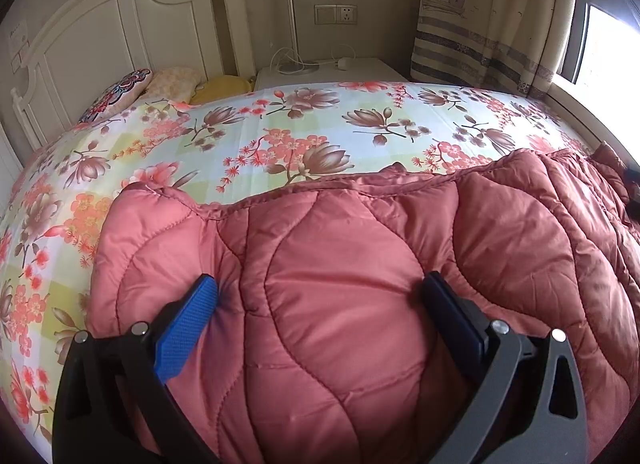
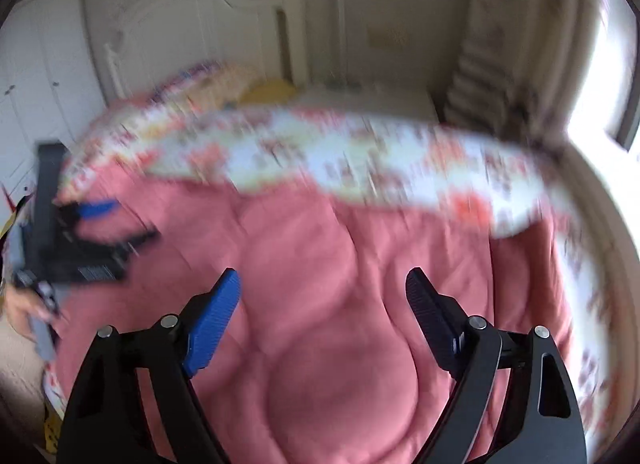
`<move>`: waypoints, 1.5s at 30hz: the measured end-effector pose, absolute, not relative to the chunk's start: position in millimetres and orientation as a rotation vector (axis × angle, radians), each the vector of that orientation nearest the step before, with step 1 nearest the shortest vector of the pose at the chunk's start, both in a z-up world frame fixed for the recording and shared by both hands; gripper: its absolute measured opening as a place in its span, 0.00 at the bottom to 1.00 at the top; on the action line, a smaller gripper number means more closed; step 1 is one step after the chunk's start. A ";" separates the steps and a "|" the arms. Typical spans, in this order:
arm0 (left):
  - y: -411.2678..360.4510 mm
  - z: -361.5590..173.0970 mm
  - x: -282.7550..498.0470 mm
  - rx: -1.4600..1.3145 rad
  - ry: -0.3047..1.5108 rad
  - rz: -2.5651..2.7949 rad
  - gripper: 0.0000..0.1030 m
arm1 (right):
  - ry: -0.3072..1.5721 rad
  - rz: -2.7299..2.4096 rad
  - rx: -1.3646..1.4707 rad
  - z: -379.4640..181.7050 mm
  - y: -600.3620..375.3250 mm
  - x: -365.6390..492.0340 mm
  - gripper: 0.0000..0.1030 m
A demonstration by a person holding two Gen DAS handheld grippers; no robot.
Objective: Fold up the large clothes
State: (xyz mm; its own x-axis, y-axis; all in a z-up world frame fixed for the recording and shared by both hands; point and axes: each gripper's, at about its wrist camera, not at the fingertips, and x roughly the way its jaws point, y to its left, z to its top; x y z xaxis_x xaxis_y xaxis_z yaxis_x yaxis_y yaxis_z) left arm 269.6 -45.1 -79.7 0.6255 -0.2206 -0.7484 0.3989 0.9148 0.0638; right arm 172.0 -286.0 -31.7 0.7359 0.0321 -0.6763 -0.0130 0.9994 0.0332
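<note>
A large pink quilted padded garment lies spread on the bed's floral sheet. My left gripper is open, its blue fingers pressed down onto the garment's near-left part, a puffed section bulging between them. The right wrist view is motion-blurred. There my right gripper is open and empty above the same pink garment. The left gripper also shows in that view at the far left, over the garment's left edge.
A white headboard and pillows are at the back left. A white nightstand with cables stands behind the bed. A curtain and a bright window are at the right. A white wardrobe stands at the left.
</note>
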 end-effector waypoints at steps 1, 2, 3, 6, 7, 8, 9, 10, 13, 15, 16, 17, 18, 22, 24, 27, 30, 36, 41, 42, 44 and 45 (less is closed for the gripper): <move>-44.9 -79.9 269.2 0.232 0.822 -0.359 0.98 | 0.725 0.032 0.003 -26.8 -280.0 178.5 0.77; -44.9 -79.9 269.2 0.233 0.822 -0.359 0.98 | 0.730 0.036 -0.022 -26.9 -274.5 186.8 0.74; -44.8 -79.8 269.2 0.233 0.822 -0.359 0.98 | 0.752 0.039 -0.052 -31.2 -267.6 198.2 0.69; -42.7 -78.7 269.5 0.220 0.820 -0.359 0.98 | 0.909 0.069 -0.126 -77.4 -248.1 235.3 0.62; -41.2 -78.7 270.1 0.213 0.822 -0.354 0.98 | 0.956 0.082 -0.122 -91.1 -246.5 242.1 0.63; -40.4 -78.9 270.7 0.206 0.827 -0.356 0.98 | 0.958 0.098 -0.094 -94.5 -249.2 244.7 0.64; -40.5 -79.3 270.9 0.204 0.830 -0.358 0.98 | 0.965 0.103 -0.080 -93.1 -251.7 246.0 0.64; -41.0 -79.1 270.3 0.206 0.829 -0.357 0.98 | 0.975 0.103 -0.066 -91.1 -255.3 245.6 0.64; -42.3 -79.2 270.1 0.209 0.831 -0.357 0.98 | 0.951 0.059 -0.052 -76.3 -269.2 236.3 0.63; -43.7 -79.4 270.2 0.206 0.831 -0.359 0.98 | 0.907 -0.021 -0.037 -63.9 -290.1 227.4 0.68; -42.6 -79.7 270.1 0.207 0.830 -0.358 0.98 | 0.895 -0.063 -0.023 -61.8 -302.4 223.9 0.75; -43.4 -79.9 270.1 0.207 0.830 -0.358 0.98 | 0.891 -0.100 -0.005 -63.7 -315.7 220.8 0.77; -43.5 -79.9 270.2 0.205 0.831 -0.361 0.98 | 0.906 -0.133 0.010 -70.1 -328.9 220.5 0.79; -43.1 -80.6 270.5 0.201 0.835 -0.364 0.98 | 0.959 -0.122 0.107 -92.3 -359.0 221.0 0.83; -42.5 -80.6 270.7 0.198 0.836 -0.364 0.98 | 0.919 -0.188 0.040 -76.7 -359.0 213.9 0.83; -43.0 -80.8 270.7 0.199 0.837 -0.364 0.98 | 0.854 -0.256 0.138 -61.8 -390.7 197.5 0.84; -42.8 -80.7 270.3 0.199 0.837 -0.366 0.98 | 0.949 -0.282 0.223 -94.6 -420.8 198.9 0.88; -43.0 -81.4 270.8 0.202 0.838 -0.364 0.98 | 0.861 -0.377 0.203 -65.0 -415.0 183.4 0.89; -42.8 -81.5 271.8 0.201 0.838 -0.365 0.98 | 0.783 -0.132 0.084 -40.1 -336.5 174.1 0.91; -42.8 -81.5 271.9 0.200 0.838 -0.366 0.98 | 0.806 -0.106 0.063 -47.4 -327.2 178.6 0.92; -40.7 -80.4 272.5 0.185 0.838 -0.371 0.98 | 0.932 -0.097 0.037 -87.2 -314.3 193.5 0.92; -36.2 -78.4 273.2 0.161 0.839 -0.367 0.98 | 0.927 -0.101 0.042 -93.9 -313.2 195.8 0.95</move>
